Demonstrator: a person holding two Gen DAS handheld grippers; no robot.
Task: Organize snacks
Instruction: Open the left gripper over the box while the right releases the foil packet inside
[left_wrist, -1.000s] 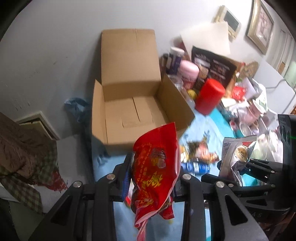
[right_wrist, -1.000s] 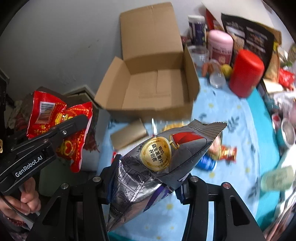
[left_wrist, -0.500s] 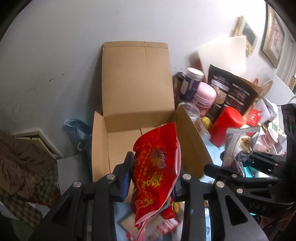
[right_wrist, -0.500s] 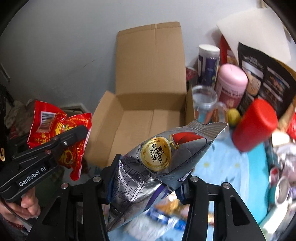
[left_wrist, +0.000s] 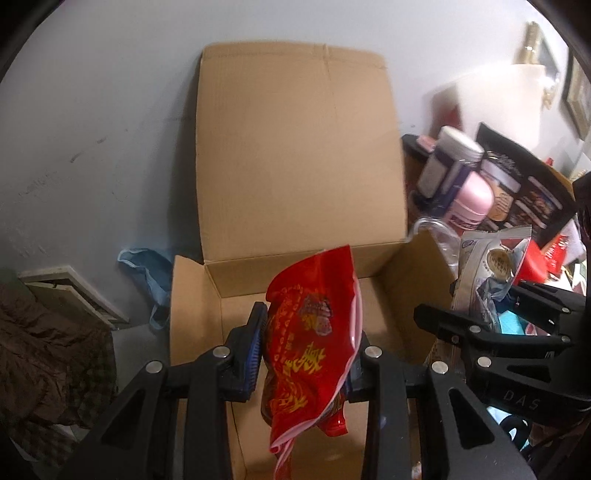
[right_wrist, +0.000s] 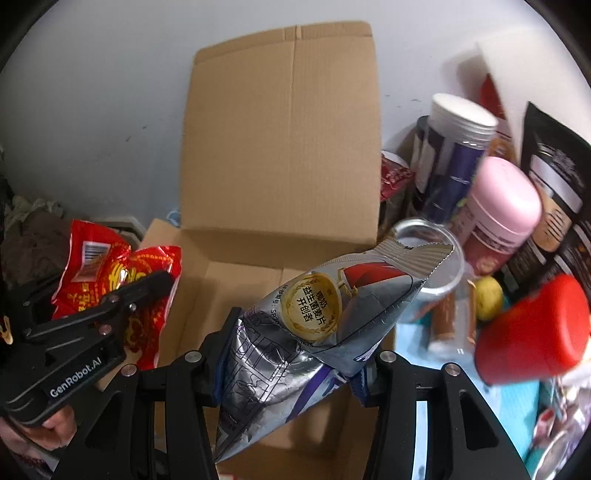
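Left fingers (left_wrist: 306, 350): clenched on the red snack bag (left_wrist: 310, 343), blue pads pressing it from both sides; the bag hangs crumpled below them.
Right fingers (right_wrist: 295, 354): clenched on the silver snack bag (right_wrist: 314, 328), which juts up and to the right, gold seal facing the camera.
Where the bags are: both are in the air over the open cardboard box (left_wrist: 295, 184), the red one toward its left side, the silver one toward its right.
Box: flaps open, tall back flap upright against the grey wall (left_wrist: 92, 110); the floor that shows inside looks bare.
Beside the box: a pink-lidded jar (right_wrist: 502, 206), a white-capped purple canister (right_wrist: 458, 147), a red container (right_wrist: 532, 328) and a black pouch (right_wrist: 557, 177) crowd the desk on the right.
Progress: early, by my reading; no snack lies in the box yet.
Left to do: lower and release both bags; whether more loose snacks remain on the desk cannot be told.
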